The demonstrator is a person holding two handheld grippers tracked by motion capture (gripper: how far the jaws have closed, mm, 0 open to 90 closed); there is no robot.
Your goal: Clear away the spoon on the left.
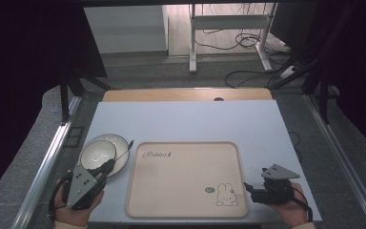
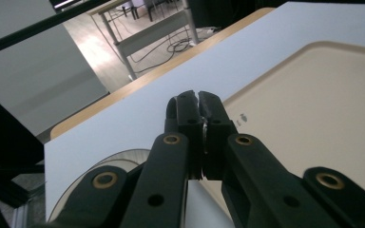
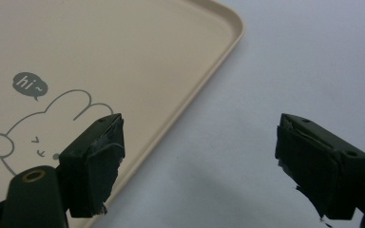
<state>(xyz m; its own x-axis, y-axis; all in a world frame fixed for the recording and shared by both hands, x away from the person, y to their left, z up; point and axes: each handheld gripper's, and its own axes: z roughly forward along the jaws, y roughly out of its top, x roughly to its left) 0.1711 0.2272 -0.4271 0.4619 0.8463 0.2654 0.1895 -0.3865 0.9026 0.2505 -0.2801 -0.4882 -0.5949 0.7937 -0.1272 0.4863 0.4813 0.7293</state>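
Observation:
A beige tray [image 1: 186, 179] with a rabbit drawing lies in the middle of the white table. To its left a white bowl [image 1: 96, 153] rests on a white plate [image 1: 122, 143]. My left gripper [image 1: 110, 165] is at the plate's near edge, its tips over the rim. In the left gripper view that gripper [image 2: 198, 102] has its jaws pressed together with nothing between them, above the plate [image 2: 76, 187] and beside the tray [image 2: 313, 109]. My right gripper [image 1: 249, 188] lies just off the tray's right edge. It stands open [image 3: 206, 166], one jaw over the tray [image 3: 100, 52] rim, the other over bare table.
The white table top [image 1: 186, 121] has a wooden strip [image 1: 186, 94] along its far edge. Metal rails run down both sides. A desk frame [image 1: 228, 33] and cables are on the floor beyond. A thin dark stick [image 1: 128, 144] pokes out at the plate's right side.

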